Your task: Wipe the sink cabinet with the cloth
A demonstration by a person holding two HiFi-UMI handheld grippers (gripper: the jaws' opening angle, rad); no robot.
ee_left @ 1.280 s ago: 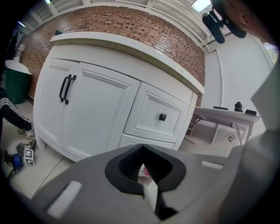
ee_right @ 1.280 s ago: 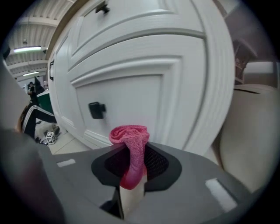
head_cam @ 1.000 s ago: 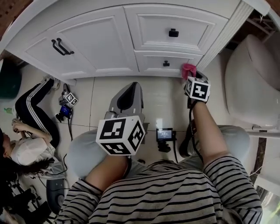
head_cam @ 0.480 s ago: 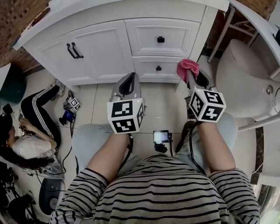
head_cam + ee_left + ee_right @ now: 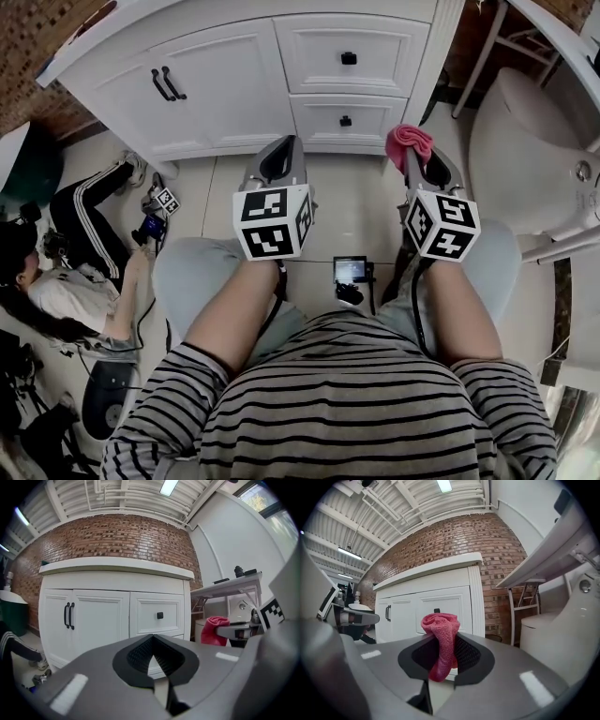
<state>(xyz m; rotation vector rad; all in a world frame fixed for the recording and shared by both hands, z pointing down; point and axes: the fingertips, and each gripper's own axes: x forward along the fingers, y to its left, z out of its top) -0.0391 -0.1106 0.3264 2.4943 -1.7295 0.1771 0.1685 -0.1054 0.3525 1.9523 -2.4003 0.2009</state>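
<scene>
**Pink cloth held in front of the sink cabinet, not touching it**

The right hand-held gripper [image 5: 416, 157] [image 5: 440, 654] has its jaws closed on a pink cloth [image 5: 409, 142] [image 5: 441, 632]. The cloth is bunched and stands up out of the jaws, and one end hangs down between them. In the head view the cloth is before the lower right corner of the white sink cabinet [image 5: 234, 84] [image 5: 440, 603], near the bottom drawer with the black knob [image 5: 345, 120], but apart from the cabinet front.

The left hand-held gripper [image 5: 281, 148] [image 5: 152, 641] is before the middle of the cabinet [image 5: 101, 616], below the double doors with the two black handles [image 5: 167, 84]. Its jaw tips are together and nothing is between them.

Both grippers point at the cabinet front from above the person's knees. To the right of the cabinet stands a white toilet [image 5: 534, 150]. To the left of the cabinet another person [image 5: 75, 281] sits on the tiled floor.
</scene>
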